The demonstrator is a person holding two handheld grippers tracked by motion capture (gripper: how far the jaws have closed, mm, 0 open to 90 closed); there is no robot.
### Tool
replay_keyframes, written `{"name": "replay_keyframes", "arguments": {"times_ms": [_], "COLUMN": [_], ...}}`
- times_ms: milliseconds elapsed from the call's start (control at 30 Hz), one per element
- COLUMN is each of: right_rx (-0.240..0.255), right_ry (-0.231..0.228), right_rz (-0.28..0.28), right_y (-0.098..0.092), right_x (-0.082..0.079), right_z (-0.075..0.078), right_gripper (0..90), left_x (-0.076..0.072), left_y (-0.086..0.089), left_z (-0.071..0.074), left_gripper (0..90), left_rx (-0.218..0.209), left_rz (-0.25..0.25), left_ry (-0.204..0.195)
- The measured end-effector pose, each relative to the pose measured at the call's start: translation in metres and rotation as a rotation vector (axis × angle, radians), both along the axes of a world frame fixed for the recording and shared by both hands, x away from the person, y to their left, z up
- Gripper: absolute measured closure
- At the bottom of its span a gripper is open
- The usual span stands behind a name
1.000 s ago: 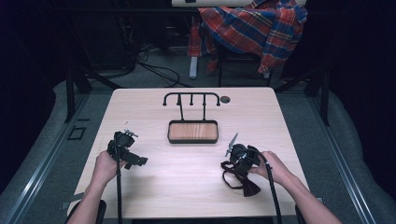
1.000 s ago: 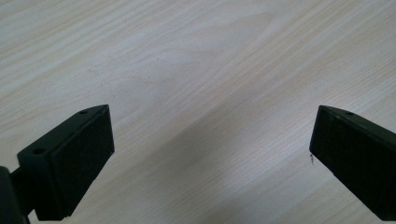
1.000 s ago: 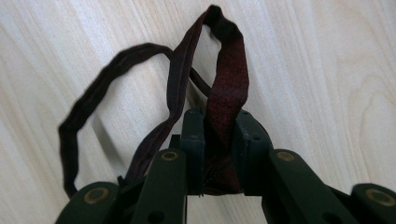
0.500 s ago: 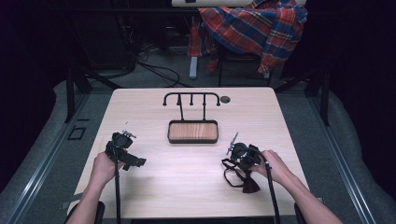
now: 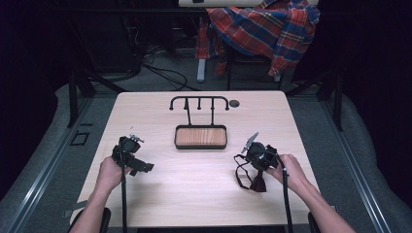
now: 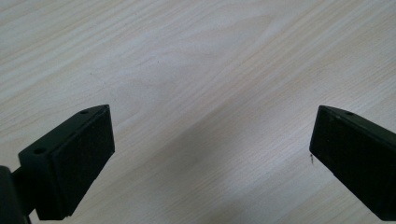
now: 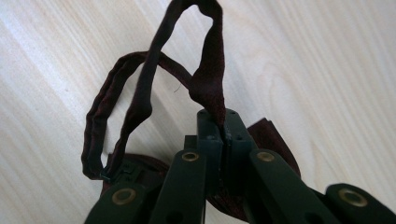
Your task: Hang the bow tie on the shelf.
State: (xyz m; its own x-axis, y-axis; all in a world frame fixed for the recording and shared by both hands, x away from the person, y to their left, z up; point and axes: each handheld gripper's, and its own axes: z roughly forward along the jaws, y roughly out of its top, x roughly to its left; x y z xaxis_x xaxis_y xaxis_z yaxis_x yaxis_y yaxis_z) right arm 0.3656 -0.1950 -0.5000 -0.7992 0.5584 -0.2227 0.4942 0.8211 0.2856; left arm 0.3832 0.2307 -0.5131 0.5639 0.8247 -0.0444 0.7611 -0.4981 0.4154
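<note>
One wooden tray (image 5: 200, 137) sits bare; right gripper (image 7: 219, 122) pinches a dark bow tie (image 7: 140, 107), left gripper (image 6: 210, 144) spread.

Your work surface is a light wooden table (image 5: 194, 194) with a pale, fine grain. Near its middle, a little toward the far side, you see a dark tray with a wooden bottom (image 5: 200, 137) that lies flat on the top. Just behind the tray a black rack with small hooks (image 5: 199, 102) stands upright. To the right of this rack, near the far edge, there is a small round dark spot (image 5: 234, 103); you cannot tell what it is. On the near right part, a dark red bow tie with its strap (image 5: 252, 178) rests partly on the wood.
</note>
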Motion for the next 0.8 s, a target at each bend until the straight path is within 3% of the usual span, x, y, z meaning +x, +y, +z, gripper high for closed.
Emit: {"name": "replay_keyframes", "arguments": {"times_ms": [200, 367, 533, 800], "right_rx": [-0.005, 0.034, 0.027, 0.068], "right_ry": [-0.034, -0.053, -0.070, -0.085], "right_rz": [-0.010, -0.025, -0.037, -0.055], "right_y": [-0.001, -0.002, -0.002, -0.004], "right_x": [-0.001, 0.003, 0.006, 0.014], "right_z": [0.006, 0.011, 0.016, 0.022], "right_gripper": [88.6, 88.6, 88.6, 88.5], "left_x": [0.000, 0.000, 0.000, -0.001], "left_y": [-0.002, -0.002, -0.002, -0.002], "left_z": [0.000, 0.001, 0.000, 0.000], "left_gripper": [0.1, 0.1, 0.1, 0.1], "left_rx": [0.001, 0.003, 0.002, 0.007], "left_rz": [-0.009, -0.009, -0.008, -0.009], "left_ry": [-0.003, 0.000, 0.000, -0.004]}}
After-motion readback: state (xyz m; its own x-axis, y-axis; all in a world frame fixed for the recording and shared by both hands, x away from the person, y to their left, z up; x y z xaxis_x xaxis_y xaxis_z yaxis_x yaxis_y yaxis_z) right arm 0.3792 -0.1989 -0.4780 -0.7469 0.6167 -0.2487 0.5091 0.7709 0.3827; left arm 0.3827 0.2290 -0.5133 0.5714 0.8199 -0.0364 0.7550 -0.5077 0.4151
